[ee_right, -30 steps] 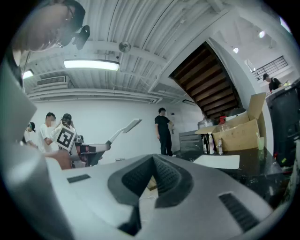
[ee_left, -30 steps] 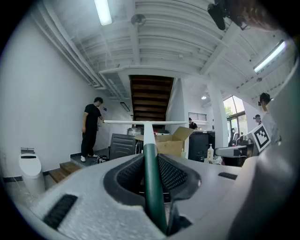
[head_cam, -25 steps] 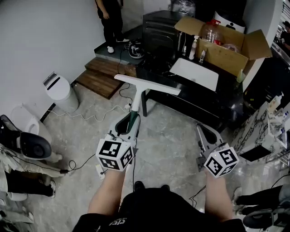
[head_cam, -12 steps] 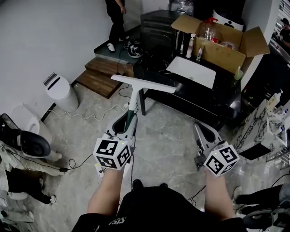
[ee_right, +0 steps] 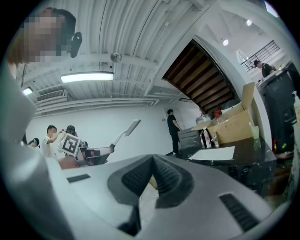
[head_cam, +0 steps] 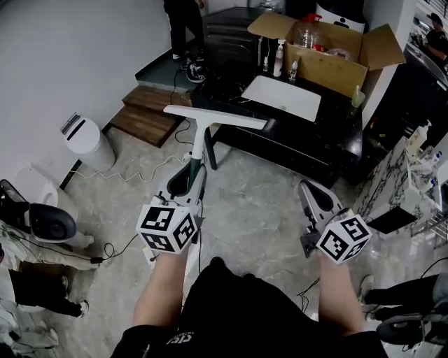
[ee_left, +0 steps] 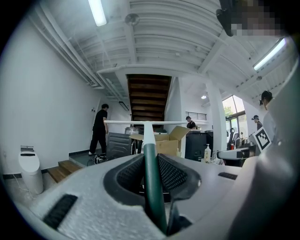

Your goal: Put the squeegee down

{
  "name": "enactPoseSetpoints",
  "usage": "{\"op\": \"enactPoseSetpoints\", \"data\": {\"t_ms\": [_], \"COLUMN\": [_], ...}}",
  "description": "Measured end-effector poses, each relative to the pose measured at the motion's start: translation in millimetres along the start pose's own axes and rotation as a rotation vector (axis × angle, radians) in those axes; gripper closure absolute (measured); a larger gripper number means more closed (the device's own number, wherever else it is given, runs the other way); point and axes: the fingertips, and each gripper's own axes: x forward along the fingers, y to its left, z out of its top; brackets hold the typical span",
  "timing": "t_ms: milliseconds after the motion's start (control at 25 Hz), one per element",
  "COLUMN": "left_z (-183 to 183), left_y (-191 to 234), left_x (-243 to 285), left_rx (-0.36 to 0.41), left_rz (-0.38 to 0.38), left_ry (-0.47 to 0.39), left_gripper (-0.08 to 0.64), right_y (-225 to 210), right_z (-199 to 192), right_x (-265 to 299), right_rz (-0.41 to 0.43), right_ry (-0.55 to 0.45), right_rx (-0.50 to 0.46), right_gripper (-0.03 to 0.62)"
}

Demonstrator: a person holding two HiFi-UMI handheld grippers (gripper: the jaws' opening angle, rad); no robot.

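Observation:
The squeegee (head_cam: 198,143) has a dark green handle, a white neck and a long white blade (head_cam: 213,117). My left gripper (head_cam: 187,176) is shut on the green handle (ee_left: 153,187) and holds it level. The blade (ee_left: 140,123) points ahead and reaches the near left corner of the black table (head_cam: 301,154). My right gripper (head_cam: 309,190) hangs level to the right, above the floor and short of the table. Its jaws meet at the tips (ee_right: 152,161) with nothing between them. From the right gripper view the squeegee (ee_right: 123,133) shows off to the left.
On the black table lie a white board (head_cam: 281,98) and an open cardboard box (head_cam: 329,59) with bottles. A white bin (head_cam: 87,140), wooden steps (head_cam: 150,115) and floor cables (head_cam: 133,178) are at left. A person (head_cam: 183,21) stands beyond. A marble-patterned shelf (head_cam: 399,185) is at right.
Both grippers have moved forward towards the black table, and the squeegee has gone with the left one. The blade is now closer to the table's corner. Neither grip has changed.

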Motion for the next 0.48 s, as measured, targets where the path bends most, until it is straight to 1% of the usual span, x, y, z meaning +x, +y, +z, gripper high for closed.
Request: {"op": "enactPoseSetpoints", "data": {"t_ms": [240, 480], "left_z": [-6, -17], "left_y": [2, 22], "left_x": [25, 75], "left_rx": [-0.008, -0.032], "left_rz": [-0.03, -0.059], "left_ry": [0.004, 0.015], "left_gripper": [0.457, 0.457], "right_y": [-15, -44], "right_z": [-5, -11], "right_x": [8, 39], "right_rz": [-0.031, -0.07], "right_ry": [0.016, 0.05], "right_rx": [0.011, 0.009], "right_gripper": [0.588, 0.588]}}
